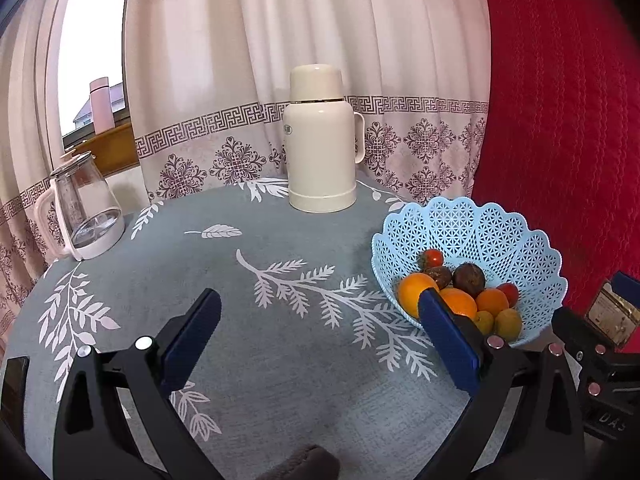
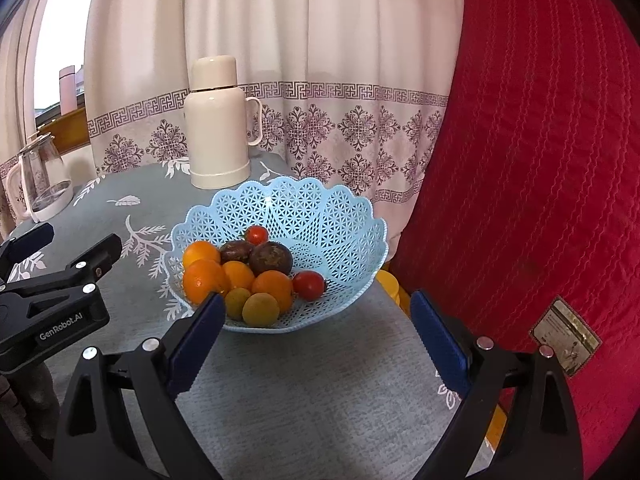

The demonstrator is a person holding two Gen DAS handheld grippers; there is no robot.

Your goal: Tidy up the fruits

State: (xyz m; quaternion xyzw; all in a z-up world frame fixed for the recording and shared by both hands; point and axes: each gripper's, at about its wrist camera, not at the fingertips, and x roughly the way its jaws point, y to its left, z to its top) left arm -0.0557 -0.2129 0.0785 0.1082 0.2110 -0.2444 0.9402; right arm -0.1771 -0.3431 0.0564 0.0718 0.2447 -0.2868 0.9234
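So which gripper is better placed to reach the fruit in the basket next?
Right. The right gripper is open and points straight at the blue basket of fruit. The left gripper, also open, faces bare tablecloth, with the basket off to its right.
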